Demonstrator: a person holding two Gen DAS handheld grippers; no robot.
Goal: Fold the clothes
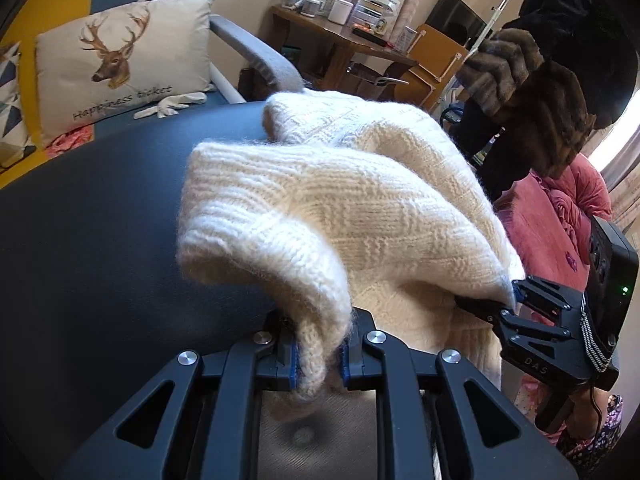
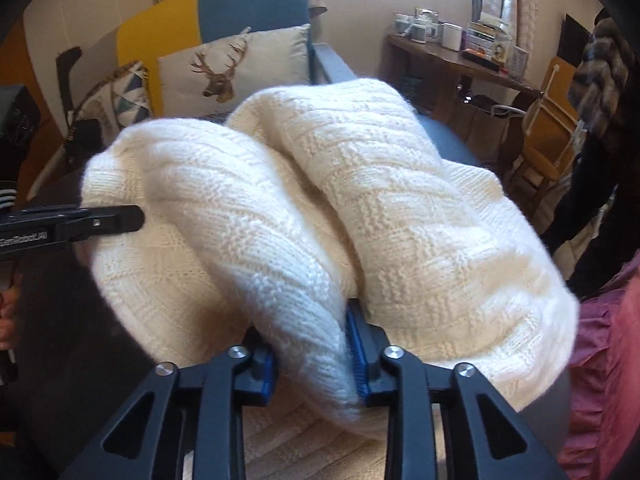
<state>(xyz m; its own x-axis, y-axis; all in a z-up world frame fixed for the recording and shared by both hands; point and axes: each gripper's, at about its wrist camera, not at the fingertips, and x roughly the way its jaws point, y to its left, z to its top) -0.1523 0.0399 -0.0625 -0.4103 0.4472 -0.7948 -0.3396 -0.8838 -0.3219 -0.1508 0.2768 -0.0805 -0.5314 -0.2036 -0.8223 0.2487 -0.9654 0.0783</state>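
1. Sweater (image 1: 320,208), cream chunky knit, bunched in two humps over dark grey surface (image 1: 100,240); fills centre of both wrist views.
2. My left claw (image 1: 318,360) clamped on ribbed edge of the knit, blue pads nearly together, a thin fold of wool pinched between them.
3. My right claw (image 2: 314,360) clamped on a thicker roll of the same sweater, blue pads pressing both sides, gap wider than left.
4. In left wrist view right claw sits at 4 o'clock, tips buried in the sweater's lower edge.
5. In right wrist view left claw comes in at 9 o'clock, touching the sweater's left hump.
6. Deer cushion (image 1: 120,64) on blue sofa at 10 o'clock in left view, well apart from sweater.
7. Wooden desk (image 2: 460,60) with jars at 1 o'clock in right view.
8. Pink quilted fabric (image 1: 560,220) just beside sweater at 3 o'clock, left view.
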